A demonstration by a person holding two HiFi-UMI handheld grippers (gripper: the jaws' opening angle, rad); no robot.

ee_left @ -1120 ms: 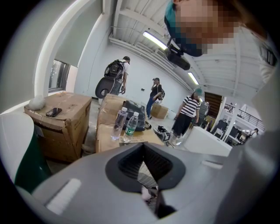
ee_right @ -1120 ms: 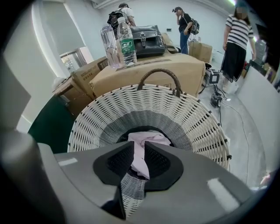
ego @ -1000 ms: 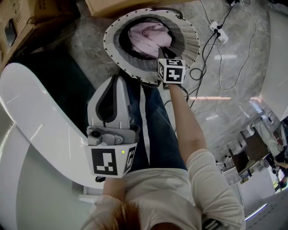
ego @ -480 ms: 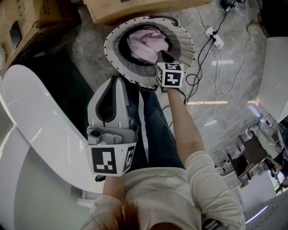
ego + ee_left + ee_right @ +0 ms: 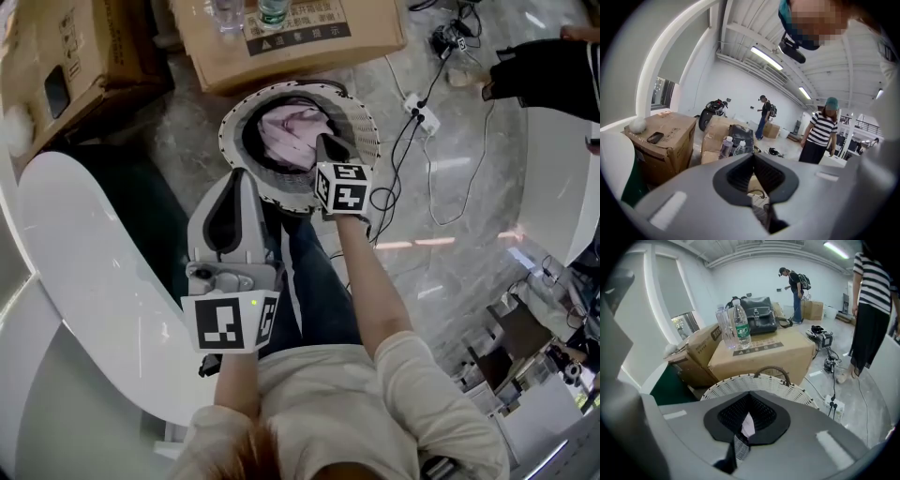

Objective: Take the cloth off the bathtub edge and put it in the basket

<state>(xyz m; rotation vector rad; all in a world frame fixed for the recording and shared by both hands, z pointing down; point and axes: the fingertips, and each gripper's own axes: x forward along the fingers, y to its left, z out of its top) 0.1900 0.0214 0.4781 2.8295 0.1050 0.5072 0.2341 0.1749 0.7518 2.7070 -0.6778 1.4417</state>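
The pink cloth (image 5: 289,127) lies bunched inside the round white wicker basket (image 5: 234,103) on the floor. My right gripper (image 5: 327,142) hangs over the basket's near right rim, its jaws shut with nothing held. In the right gripper view the gripper (image 5: 750,395) points down at the basket (image 5: 740,383), and a pale sliver of cloth shows through the gap under the tips. My left gripper (image 5: 238,174) is shut and empty, held just short of the basket beside the white bathtub edge (image 5: 75,253). In its own view the left gripper (image 5: 753,157) looks out level across the room.
Cardboard boxes (image 5: 281,37) (image 5: 56,56) stand behind and left of the basket; bottles (image 5: 736,324) and a dark bag sit on one. A power strip with cables (image 5: 422,117) lies on the floor at right. A person in a striped top (image 5: 874,301) stands nearby.
My right gripper has lifted up off the cloth, which stays in the basket. The left gripper has risen a little. A person's dark shoe has come into view at top right.
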